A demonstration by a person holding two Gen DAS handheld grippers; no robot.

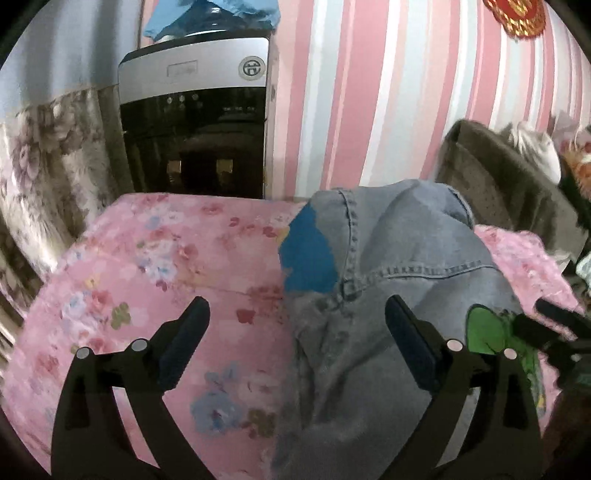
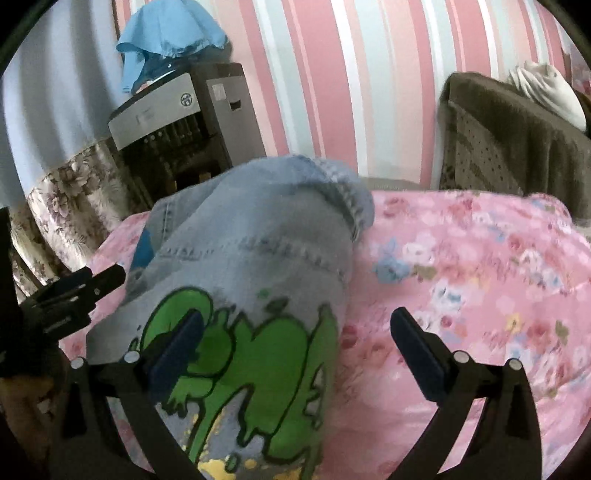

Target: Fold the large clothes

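Both grippers point forward and downward over the bed. The left gripper has its jaws spread wide, nothing between the pads; one finger hangs over the pink flowered bedspread, the other over the denim. The right gripper is also spread wide and holds nothing; its left finger stands in front of the green print, its right finger over the bedspread. In each wrist view the other gripper shows at the edge of the picture, just beside the denim.

One garment is there: a pale blue denim piece lying lengthwise on the bedspread, bunched at its far end near the wall. It carries one large green cartoon figure with a black outline on the near part, some yellow below it, and one plain blue patch at its left edge.

Beyond the denim, against the pink striped wall, stands one silver and black appliance with a round logo on its top panel; the mark is not readable. One light blue cloth lies on top of it. Right of the denim, one brown blanket hangs by the wall.
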